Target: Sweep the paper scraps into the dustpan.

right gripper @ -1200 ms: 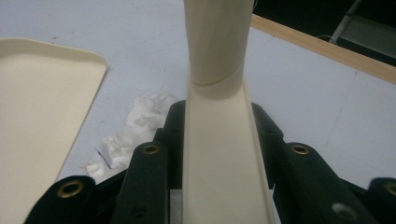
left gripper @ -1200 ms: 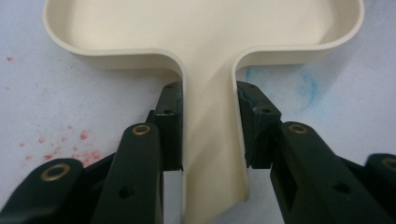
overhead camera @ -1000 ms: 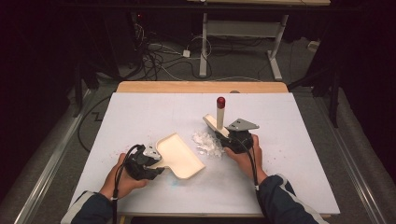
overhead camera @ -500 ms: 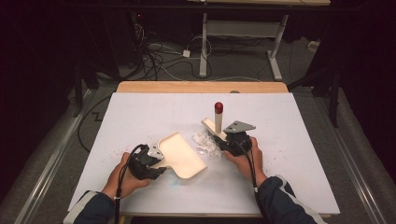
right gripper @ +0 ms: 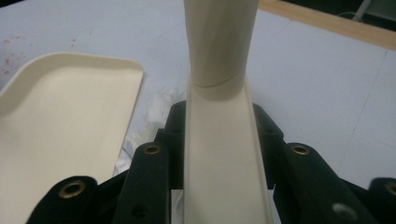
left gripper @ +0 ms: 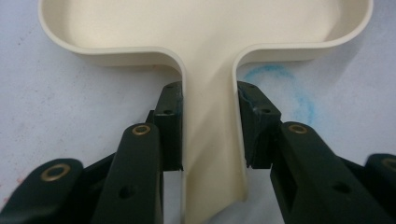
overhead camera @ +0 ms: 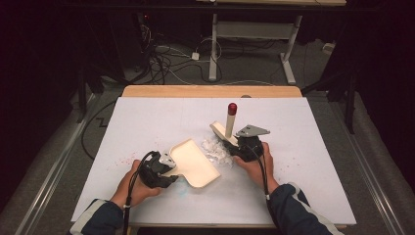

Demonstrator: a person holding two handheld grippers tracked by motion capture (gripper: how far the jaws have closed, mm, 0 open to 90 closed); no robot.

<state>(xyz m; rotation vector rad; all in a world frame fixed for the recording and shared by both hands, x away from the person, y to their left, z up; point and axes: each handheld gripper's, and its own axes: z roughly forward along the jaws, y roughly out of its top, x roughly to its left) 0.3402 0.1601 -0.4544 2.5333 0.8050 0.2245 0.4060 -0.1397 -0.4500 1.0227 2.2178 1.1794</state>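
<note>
Two tools gripped | left gripper [overhead camera: 164,169] jaws clamp dustpan [overhead camera: 195,162] handle, pan flat on desk [overhead camera: 313,147] | right gripper [overhead camera: 238,145] jaws hold hand brush [overhead camera: 228,123], red-tipped handle upright | paper scraps [overhead camera: 213,149] between both, touching brush, none in pan | sweeping judged not yet done

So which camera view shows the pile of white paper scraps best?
The high view: the whole pile of white paper scraps lies between dustpan and brush. The right gripper view catches its edge behind the jaws; the left gripper view looks at the dustpan handle.
</note>
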